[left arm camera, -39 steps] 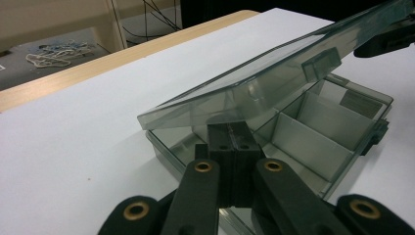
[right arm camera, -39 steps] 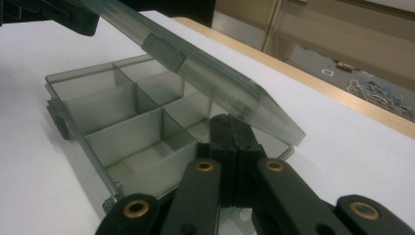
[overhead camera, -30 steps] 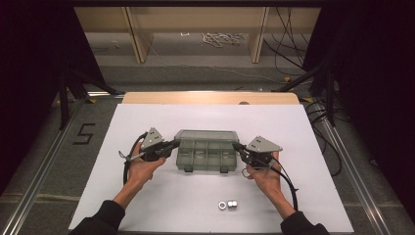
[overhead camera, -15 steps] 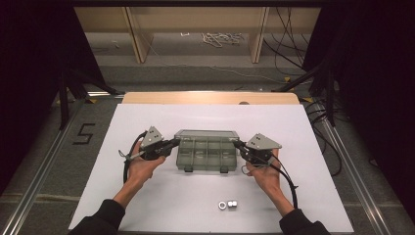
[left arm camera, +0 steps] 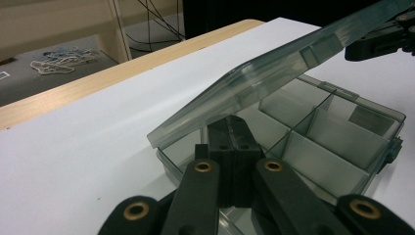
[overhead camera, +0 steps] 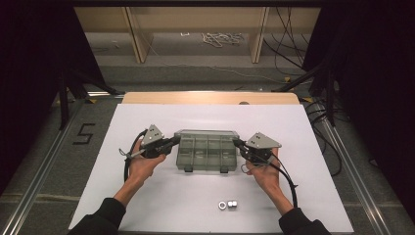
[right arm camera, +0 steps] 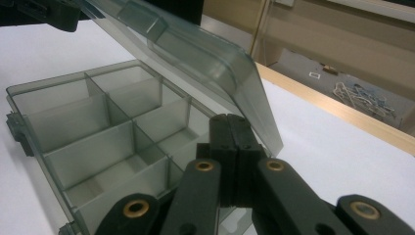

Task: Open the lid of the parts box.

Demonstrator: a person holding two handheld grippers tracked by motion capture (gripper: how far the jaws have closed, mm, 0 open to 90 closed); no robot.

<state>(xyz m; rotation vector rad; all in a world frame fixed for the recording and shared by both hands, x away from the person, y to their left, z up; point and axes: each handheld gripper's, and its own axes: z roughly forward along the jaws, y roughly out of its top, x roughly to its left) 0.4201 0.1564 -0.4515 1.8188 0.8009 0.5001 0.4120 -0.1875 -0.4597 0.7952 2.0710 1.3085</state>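
Change since earlier frames: none found; both hands, both grippers and the box lie where they lay a second ago.
Left gripper (overhead camera: 172, 142): jaws pressed together with nothing between them, as its own view shows (left arm camera: 230, 147). Tips reach in at the left end of the box, under the raised lid's edge; whether they touch the lid cannot be told.
Right gripper (overhead camera: 238, 143): jaws likewise pressed together and holding nothing (right arm camera: 230, 142). Tips sit at the right end of the box, under the lid's corner; contact cannot be confirmed.
Left hand (overhead camera: 142, 164): wrapped round the left gripper's body, forearm in a dark sleeve coming in from the near edge.
Right hand (overhead camera: 262, 171): holds the right gripper the same way, cable trailing back beside the wrist.
Compartment box (overhead camera: 205, 159): smoky translucent plastic, on the white table sheet between the two grippers, about mid-table. Dividers split it into several cells; those in view hold nothing.
Lid (left arm camera: 264, 83): partly raised, tilted up on its far hinge edge, front edge clear of the base.
Latches: two on the near wall of the box, both undone.
Nuts (overhead camera: 228, 204): two small metal pieces side by side on the sheet, near the front edge, well apart from the box.
Table sheet (overhead camera: 313, 147): white, covering a wooden top whose far edge shows beyond it.
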